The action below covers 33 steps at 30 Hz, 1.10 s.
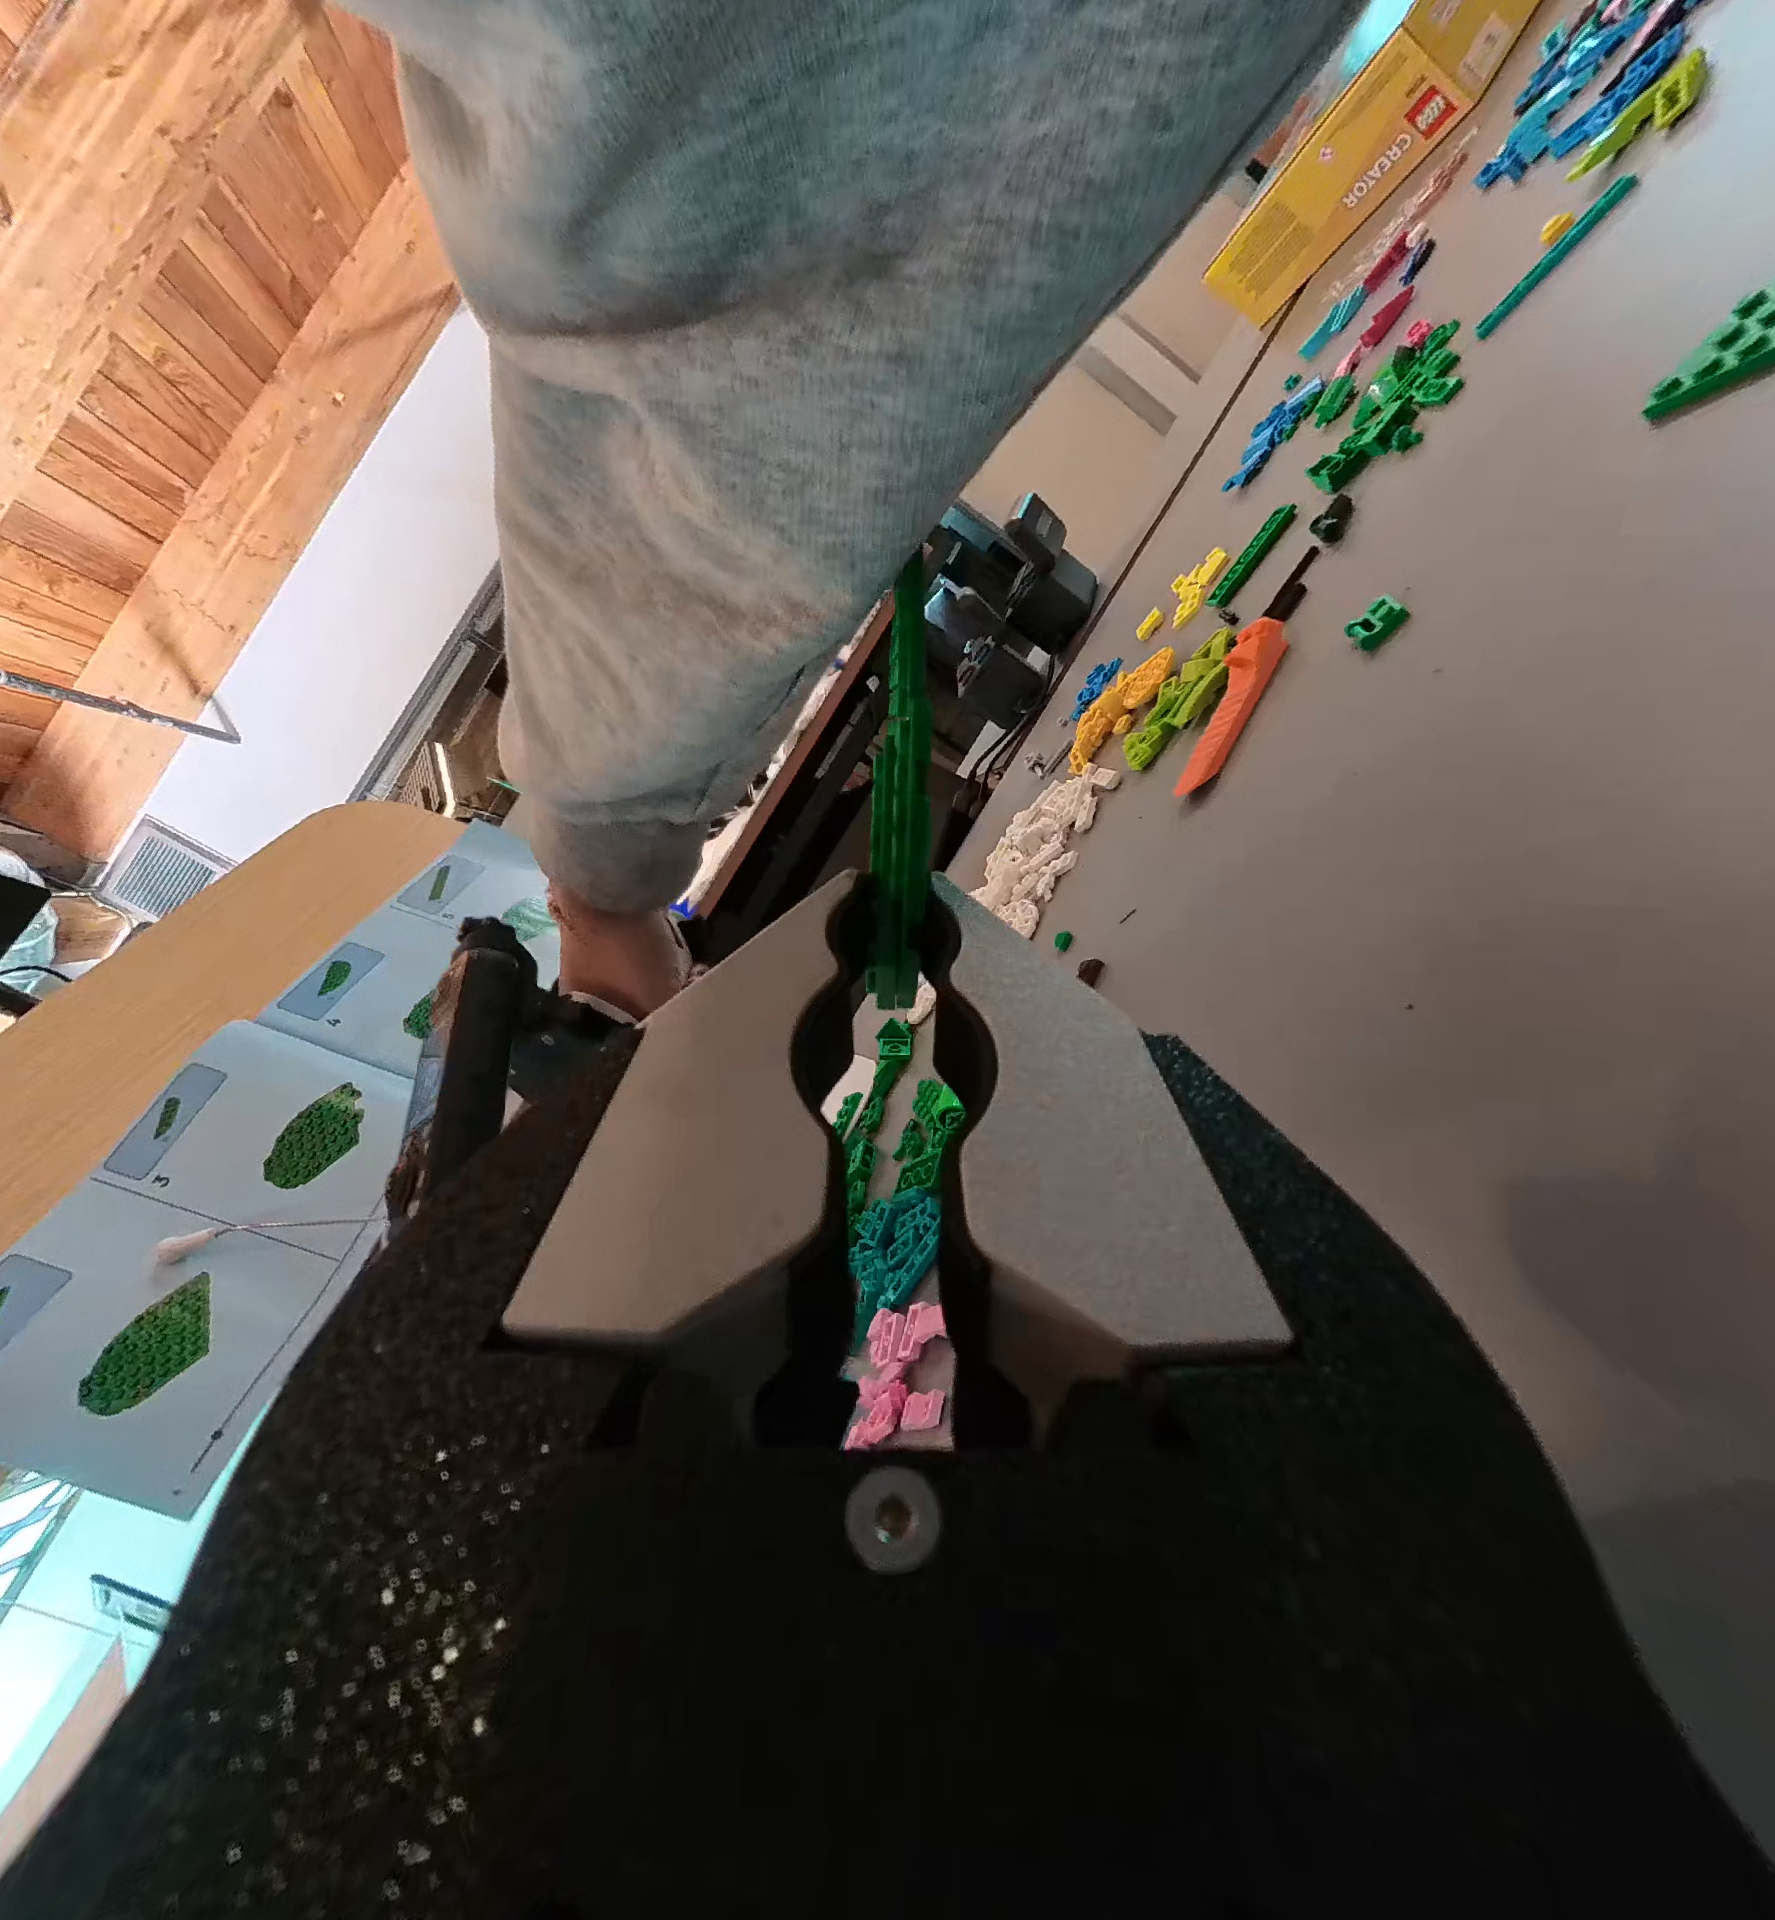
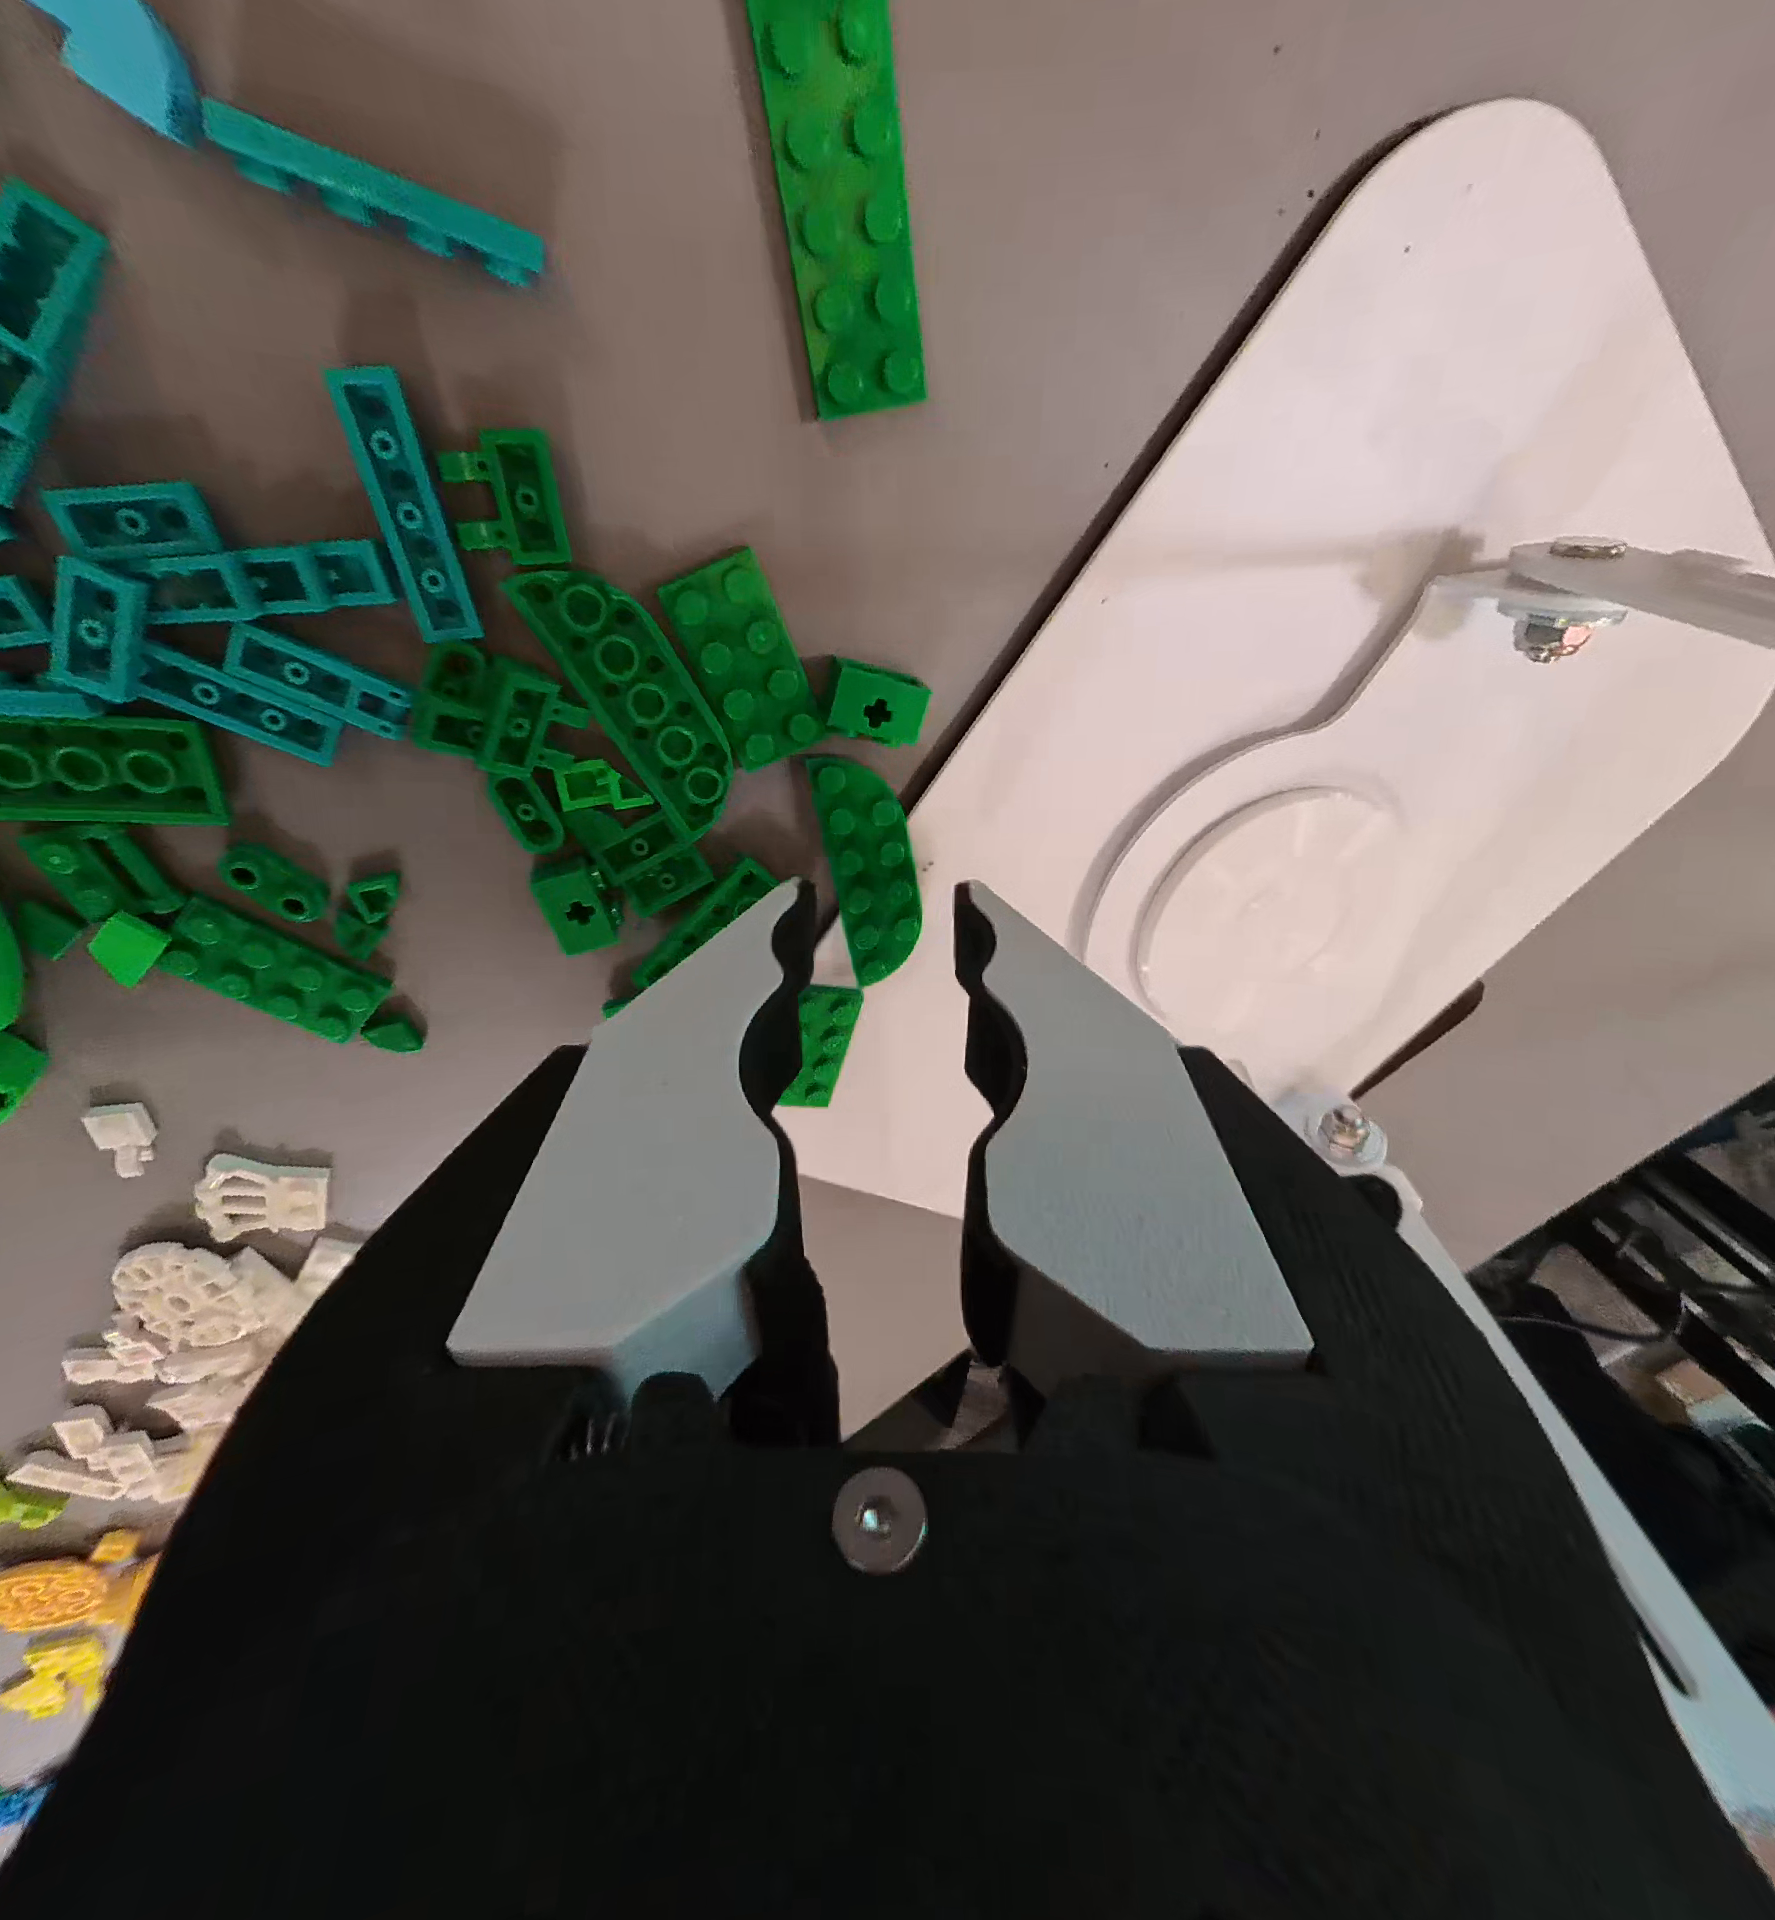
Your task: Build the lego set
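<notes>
My left gripper (image 1: 898, 914) is shut on a flat green plate assembly (image 1: 902, 748). I see it edge-on, sticking out past the fingertips, held off the grey table (image 1: 1485, 1039). My right gripper (image 2: 881, 899) is open and holds nothing. It hovers over a green half-round studded plate (image 2: 867, 862), which lies partly on the edge of a white board (image 2: 1382, 520), just ahead of and between the fingertips, untouched. Another small green plate (image 2: 821, 1039) lies under the left finger (image 2: 717, 997).
Loose green pieces (image 2: 602, 707) and teal pieces (image 2: 135, 582) lie left of the right gripper, a long green plate (image 2: 841, 208) ahead, and white pieces (image 2: 187, 1299) nearer. The left wrist view shows a grey sleeve (image 1: 758, 364), an instruction booklet (image 1: 187, 1247), a yellow box (image 1: 1361, 166) and sorted colour piles. There is about 30 cm between the tips of the two grippers.
</notes>
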Each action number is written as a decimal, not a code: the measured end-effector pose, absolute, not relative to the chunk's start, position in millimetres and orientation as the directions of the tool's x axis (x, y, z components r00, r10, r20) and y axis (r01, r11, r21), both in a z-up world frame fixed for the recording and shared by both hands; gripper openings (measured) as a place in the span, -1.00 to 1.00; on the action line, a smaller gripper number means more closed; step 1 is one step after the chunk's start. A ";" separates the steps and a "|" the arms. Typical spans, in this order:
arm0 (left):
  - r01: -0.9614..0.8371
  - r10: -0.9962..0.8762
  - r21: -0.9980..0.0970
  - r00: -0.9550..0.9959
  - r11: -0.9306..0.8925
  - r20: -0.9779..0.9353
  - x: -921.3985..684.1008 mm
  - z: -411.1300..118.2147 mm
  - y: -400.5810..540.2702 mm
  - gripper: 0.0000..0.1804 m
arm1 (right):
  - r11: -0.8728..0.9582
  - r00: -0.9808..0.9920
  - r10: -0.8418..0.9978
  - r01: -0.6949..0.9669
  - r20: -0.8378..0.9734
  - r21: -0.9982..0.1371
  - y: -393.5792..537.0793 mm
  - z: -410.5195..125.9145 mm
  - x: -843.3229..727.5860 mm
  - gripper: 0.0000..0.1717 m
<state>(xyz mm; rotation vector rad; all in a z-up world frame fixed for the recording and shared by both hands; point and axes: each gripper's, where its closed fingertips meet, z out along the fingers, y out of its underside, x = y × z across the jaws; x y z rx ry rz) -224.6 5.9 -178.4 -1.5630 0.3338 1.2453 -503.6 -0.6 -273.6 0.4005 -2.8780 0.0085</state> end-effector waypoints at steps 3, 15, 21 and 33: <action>-0.725 0.383 -0.571 0.438 -0.384 -0.813 -225.4 -176.7 4.6 -0.94 | 0.962 -0.939 -0.271 -0.271 0.214 0.028 -1.9 -279.1 -504.7 -0.82; -0.739 0.321 -0.549 0.450 -0.390 -0.833 -217.8 -184.5 10.2 -0.94 | 0.981 -0.915 -0.119 -0.169 0.386 -0.099 13.9 -206.9 -430.9 -0.82; -0.790 0.264 -0.453 0.373 -0.412 -0.890 -208.3 -188.4 17.3 -0.94 | 0.971 -0.844 0.053 -0.081 0.534 -0.225 50.0 -148.7 -321.8 -0.82; -0.840 0.344 -0.382 0.254 -0.386 -0.904 -197.8 -168.4 12.7 -0.95 | 0.929 -0.593 0.317 0.039 0.740 -0.367 108.8 -108.4 -236.0 -0.82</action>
